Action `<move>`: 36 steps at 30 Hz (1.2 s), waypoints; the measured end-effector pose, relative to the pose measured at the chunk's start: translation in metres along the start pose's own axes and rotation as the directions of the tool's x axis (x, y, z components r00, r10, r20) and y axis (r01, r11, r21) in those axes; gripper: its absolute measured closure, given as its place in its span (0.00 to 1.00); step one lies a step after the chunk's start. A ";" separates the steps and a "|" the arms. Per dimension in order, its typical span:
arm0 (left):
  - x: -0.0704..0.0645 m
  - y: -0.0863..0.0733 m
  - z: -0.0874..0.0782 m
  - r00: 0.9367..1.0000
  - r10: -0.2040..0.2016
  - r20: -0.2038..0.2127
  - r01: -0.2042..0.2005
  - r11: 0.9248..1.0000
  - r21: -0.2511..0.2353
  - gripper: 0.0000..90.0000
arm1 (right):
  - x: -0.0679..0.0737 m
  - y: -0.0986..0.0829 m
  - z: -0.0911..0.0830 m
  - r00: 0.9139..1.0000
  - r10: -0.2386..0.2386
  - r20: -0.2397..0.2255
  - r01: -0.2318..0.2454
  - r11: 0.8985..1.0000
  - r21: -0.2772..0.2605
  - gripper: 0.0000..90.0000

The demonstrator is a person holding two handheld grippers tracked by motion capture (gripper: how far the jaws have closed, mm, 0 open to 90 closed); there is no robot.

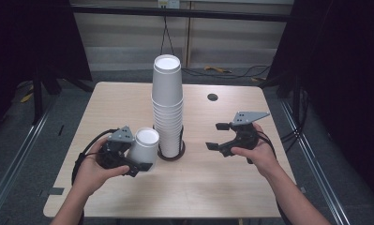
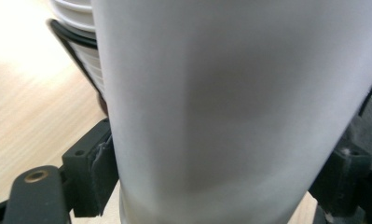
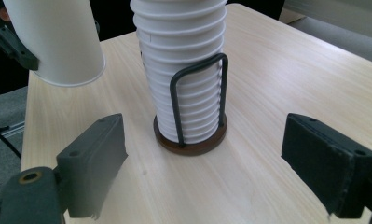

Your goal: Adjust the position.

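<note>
A tall stack of white paper cups (image 1: 167,105) stands upside down in a black wire holder with a round base (image 1: 171,153) at the table's middle. My left gripper (image 1: 138,161) is shut on a single white paper cup (image 1: 144,145), held just left of the stack and lifted off the table. That cup (image 2: 230,112) sits between the left jaws, with the stack (image 2: 76,28) behind it. My right gripper (image 1: 217,136) is open, right of the stack, nothing between its jaws. In the right gripper view the stack (image 3: 183,70) stands ahead and the held cup (image 3: 58,42) hangs at upper left.
The light wooden table (image 1: 128,101) has a dark round hole (image 1: 213,97) at its back right. Black frame bars and curtains flank the table, and cables lie on the floor behind it.
</note>
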State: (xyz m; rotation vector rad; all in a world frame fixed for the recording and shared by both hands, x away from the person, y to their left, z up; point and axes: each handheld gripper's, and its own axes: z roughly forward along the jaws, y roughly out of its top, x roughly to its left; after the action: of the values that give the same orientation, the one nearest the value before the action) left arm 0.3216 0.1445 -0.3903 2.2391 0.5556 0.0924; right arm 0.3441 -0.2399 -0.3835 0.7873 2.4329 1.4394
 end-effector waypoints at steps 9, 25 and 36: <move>-0.009 0.003 0.014 0.999 0.021 0.028 -0.023 0.998 0.053 0.19 | 0.000 -0.012 -0.003 0.999 0.004 -0.033 -0.003 1.000 0.015 0.15; -0.026 0.016 0.032 0.993 0.102 0.051 -0.110 0.973 0.201 0.20 | 0.006 -0.026 0.000 0.993 -0.026 -0.114 0.031 0.999 0.041 0.15; -0.036 0.023 0.044 0.986 0.155 0.060 -0.166 0.942 0.292 0.20 | 0.010 -0.031 0.004 0.984 -0.054 -0.168 0.066 0.996 0.068 0.14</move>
State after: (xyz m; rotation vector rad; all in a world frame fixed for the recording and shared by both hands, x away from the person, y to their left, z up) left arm 0.3082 0.0853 -0.3985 2.5722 0.3857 0.0535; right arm 0.3267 -0.2432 -0.4111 0.6254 2.6221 1.4549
